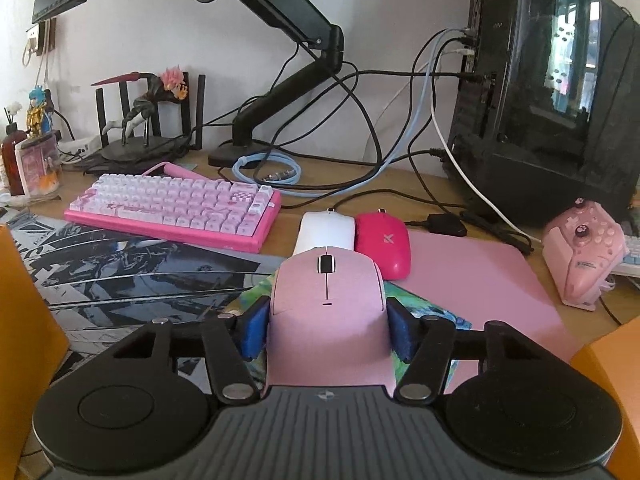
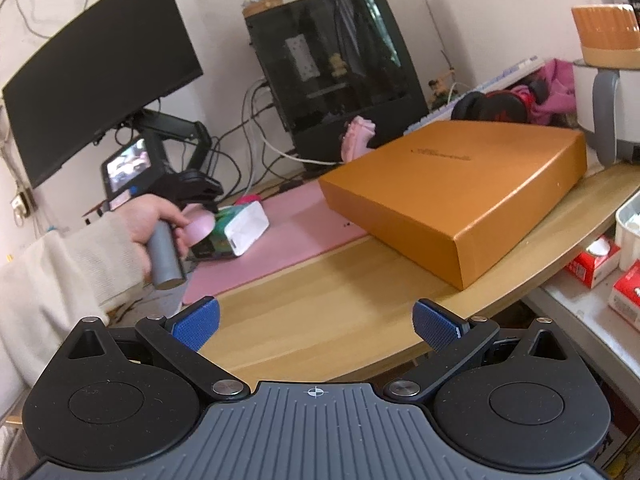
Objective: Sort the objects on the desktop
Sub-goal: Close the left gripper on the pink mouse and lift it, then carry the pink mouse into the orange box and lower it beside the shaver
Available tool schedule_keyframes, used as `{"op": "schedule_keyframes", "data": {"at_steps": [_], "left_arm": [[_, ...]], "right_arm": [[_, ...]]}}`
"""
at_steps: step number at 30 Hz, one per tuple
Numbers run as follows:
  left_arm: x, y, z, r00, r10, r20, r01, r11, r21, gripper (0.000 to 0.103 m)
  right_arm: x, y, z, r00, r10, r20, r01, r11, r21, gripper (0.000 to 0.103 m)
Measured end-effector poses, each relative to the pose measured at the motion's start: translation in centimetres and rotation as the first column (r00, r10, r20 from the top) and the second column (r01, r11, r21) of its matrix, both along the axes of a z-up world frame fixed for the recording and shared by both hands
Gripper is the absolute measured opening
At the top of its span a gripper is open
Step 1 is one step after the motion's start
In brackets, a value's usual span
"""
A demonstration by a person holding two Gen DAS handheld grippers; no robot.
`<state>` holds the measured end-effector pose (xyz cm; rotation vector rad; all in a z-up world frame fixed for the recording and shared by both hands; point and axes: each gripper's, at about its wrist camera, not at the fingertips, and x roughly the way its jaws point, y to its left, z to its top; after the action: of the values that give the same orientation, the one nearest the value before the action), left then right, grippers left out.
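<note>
My left gripper [image 1: 326,326] is shut on a pale pink mouse [image 1: 326,296], its blue pads pressed to both sides, held above a colourful box [image 1: 424,312]. Just ahead lie a white mouse [image 1: 326,230] and a hot-pink mouse [image 1: 384,242] side by side on the desk. In the right wrist view a hand holds that left gripper, with the pink mouse [image 2: 198,226] over the green-and-white box [image 2: 236,230]. My right gripper [image 2: 316,326] hangs open over the bare wooden desk front, nothing between its fingers. An orange box [image 2: 460,188] lies ahead of it.
A pink keyboard [image 1: 176,210] sits at the left on a printed mat [image 1: 120,272]. A pink desk mat [image 1: 480,280], pink controller [image 1: 584,260], black PC case [image 1: 552,100], monitor arm [image 1: 288,80] and tangled cables [image 1: 360,152] crowd the back. Figurines stand far left.
</note>
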<state>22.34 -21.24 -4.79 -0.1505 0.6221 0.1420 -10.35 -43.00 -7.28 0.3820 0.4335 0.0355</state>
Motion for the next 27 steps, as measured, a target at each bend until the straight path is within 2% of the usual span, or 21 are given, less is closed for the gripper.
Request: {"op": "schedule_keyframes", "data": {"at_steps": [6,10,14,22,27], "left_arm": [[-2.0,1.8,0.5,0.999,-0.026,0.021,0.026,1.000,-0.016,0.059],[-4.0,3.5,1.5,0.998,-0.037,0.044,0.040,0.998,-0.053,0.059],[-7.0,5.2,3.2,0.992,-0.068,0.103,0.077,0.994,-0.079,0.059],[-13.7,9.3,7.4,0.965,-0.105,0.240,0.137,0.984,-0.118,0.059],[-17.7,12.4,10.4,0.937,-0.110,0.332,0.156,0.981,-0.114,0.059]], "right_arm": [[0.0,0.5,-0.1,1.000,0.021,0.002,-0.021,1.000,0.004,0.103],[-0.1,0.7,-0.1,0.999,0.031,0.010,-0.031,0.999,0.007,0.103],[-0.1,0.9,0.0,0.999,0.040,0.014,-0.040,0.999,0.012,0.103],[0.1,1.8,0.8,0.997,0.075,0.033,-0.075,0.997,0.002,0.103],[0.8,2.9,1.4,0.993,0.114,0.044,-0.113,0.994,-0.007,0.103]]}}
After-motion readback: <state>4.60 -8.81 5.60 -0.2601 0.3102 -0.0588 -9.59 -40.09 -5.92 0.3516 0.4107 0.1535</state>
